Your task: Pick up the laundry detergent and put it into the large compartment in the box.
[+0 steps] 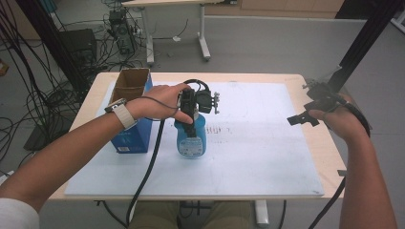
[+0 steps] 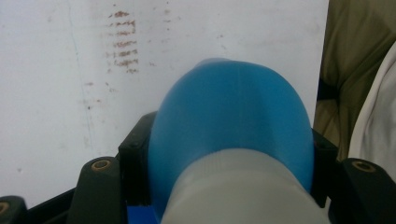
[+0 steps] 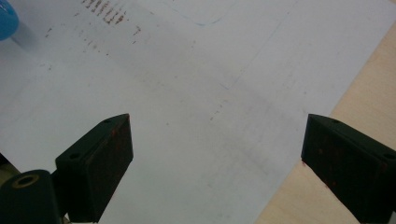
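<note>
— While your left gripper (image 1: 193, 107) is pressing down over the blue bottle (image 1: 191, 138), what are its jaws doing?
— They're clamping the bottle's shoulder, upright on the white mat (image 1: 267, 157) beside the cardboard box (image 1: 130, 86). Your right gripper (image 1: 305, 117) is hovering wide open, gripping nothing.

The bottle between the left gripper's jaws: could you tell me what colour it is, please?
Blue, with a whitish neck; the bottle shows best in the left gripper view.

Grey floor (image 1: 267, 43) surrounds the wooden worktop (image 1: 329, 157). Beyond the worktop stands a second table (image 1: 172, 5) on white legs. Tangled black cables (image 1: 28, 90) lie left of it.
</note>
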Tool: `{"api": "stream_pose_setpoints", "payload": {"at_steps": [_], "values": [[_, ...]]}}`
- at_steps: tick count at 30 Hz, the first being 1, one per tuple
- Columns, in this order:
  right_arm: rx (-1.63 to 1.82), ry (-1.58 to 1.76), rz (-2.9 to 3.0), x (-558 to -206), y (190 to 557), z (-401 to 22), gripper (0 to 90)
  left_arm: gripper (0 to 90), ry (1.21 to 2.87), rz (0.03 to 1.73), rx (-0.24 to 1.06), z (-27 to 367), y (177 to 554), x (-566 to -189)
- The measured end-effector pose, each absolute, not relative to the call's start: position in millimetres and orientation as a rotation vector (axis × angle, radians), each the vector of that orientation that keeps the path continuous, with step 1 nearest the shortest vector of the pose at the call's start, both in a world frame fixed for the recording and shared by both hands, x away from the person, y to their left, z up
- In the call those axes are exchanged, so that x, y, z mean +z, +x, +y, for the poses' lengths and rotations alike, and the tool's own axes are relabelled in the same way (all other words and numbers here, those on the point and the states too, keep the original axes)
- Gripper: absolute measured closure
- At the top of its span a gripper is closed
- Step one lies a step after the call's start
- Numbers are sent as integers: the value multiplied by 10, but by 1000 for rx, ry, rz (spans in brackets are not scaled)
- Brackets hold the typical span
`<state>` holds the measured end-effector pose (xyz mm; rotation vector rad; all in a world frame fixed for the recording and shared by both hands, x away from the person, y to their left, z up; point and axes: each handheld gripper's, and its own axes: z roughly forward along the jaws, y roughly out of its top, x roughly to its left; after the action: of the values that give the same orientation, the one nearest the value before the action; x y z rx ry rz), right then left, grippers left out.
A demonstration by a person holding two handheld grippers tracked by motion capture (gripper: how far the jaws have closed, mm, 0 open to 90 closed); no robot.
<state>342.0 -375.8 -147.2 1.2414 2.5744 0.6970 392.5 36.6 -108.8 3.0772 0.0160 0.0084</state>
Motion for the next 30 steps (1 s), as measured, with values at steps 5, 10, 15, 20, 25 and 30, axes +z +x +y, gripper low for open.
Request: {"api": "stream_pose_setpoints", "payload": {"at_steps": [5,10,15,20,25,30], "values": [[698,1241,2577,-1477,3418,-3756,90,375,3060,104,9,412,3934,-965],[701,1237,2575,-1468,3411,-3753,91,375,3052,181,9,447,3960,-853],[702,1240,2571,-1446,3398,-3763,93,376,3049,270,19,465,3971,-734],[704,1239,2568,-1439,3396,-3768,93,375,3046,326,34,464,3966,-627],[707,1237,2568,-1433,3402,-3756,93,375,3025,396,47,493,3975,-500],[710,1235,2569,-1424,3396,-3767,93,375,2984,450,40,583,4004,-334]]}}
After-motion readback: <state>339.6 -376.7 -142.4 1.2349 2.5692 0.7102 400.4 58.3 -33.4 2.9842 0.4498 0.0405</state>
